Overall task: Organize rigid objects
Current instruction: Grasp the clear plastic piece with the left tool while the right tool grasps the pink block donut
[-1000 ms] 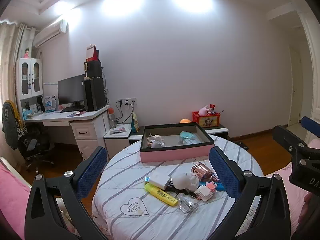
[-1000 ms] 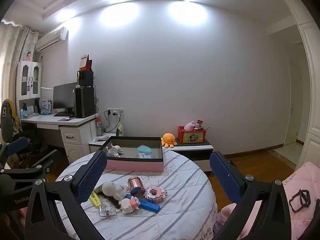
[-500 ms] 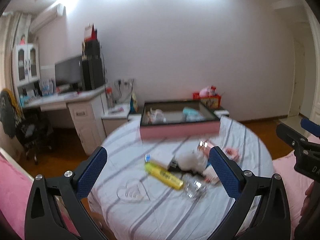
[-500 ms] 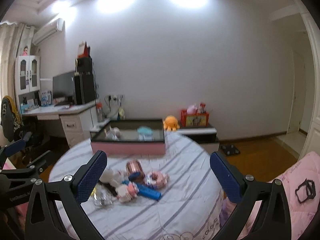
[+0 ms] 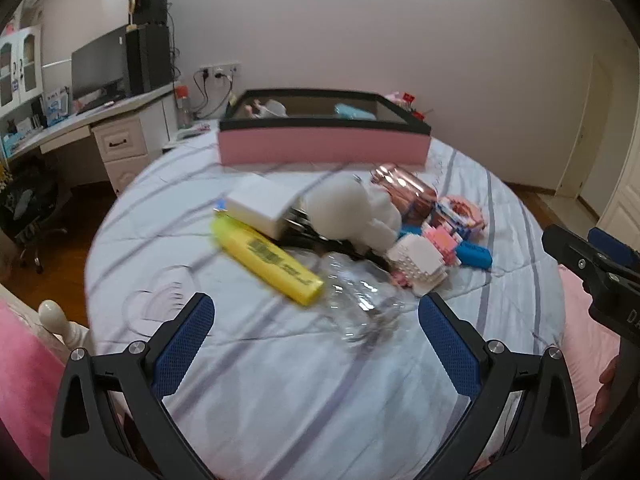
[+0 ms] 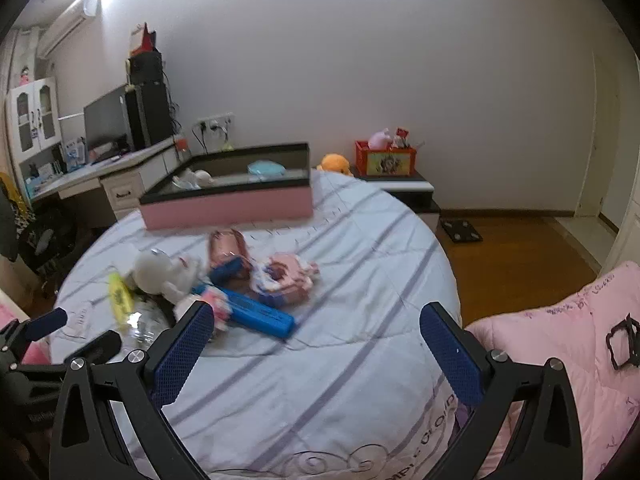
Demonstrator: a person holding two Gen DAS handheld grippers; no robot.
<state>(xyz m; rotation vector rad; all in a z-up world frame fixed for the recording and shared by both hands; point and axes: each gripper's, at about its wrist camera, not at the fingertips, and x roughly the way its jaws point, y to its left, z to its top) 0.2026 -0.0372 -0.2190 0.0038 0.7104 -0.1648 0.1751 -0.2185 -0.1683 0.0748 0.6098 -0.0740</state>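
Round table (image 5: 280,380) wearing a white cloth with grey stripes, bearing a pile of small items near its middle. Left gripper (image 5: 316,332) hanging above the near edge of the pile, jaws spread wide and gripping nothing; right gripper (image 6: 316,344) likewise spread wide and empty, hanging over the cloth's right part. Pile holding: yellow highlighter (image 5: 268,260) lying flat; white charger block (image 5: 260,204) resting just behind it; clear plastic bottle (image 5: 360,296) lying beside the highlighter's tip; white plush toy (image 5: 352,212); rose-gold cup (image 5: 404,192) lying on its side; pink-and-white brick toy (image 5: 420,260); blue bar (image 6: 256,312); pink ring-shaped toy (image 6: 284,276). Pink box with black rim (image 5: 324,148) sitting behind the pile, containing a pale figure and a teal item. Outlines blurring throughout.
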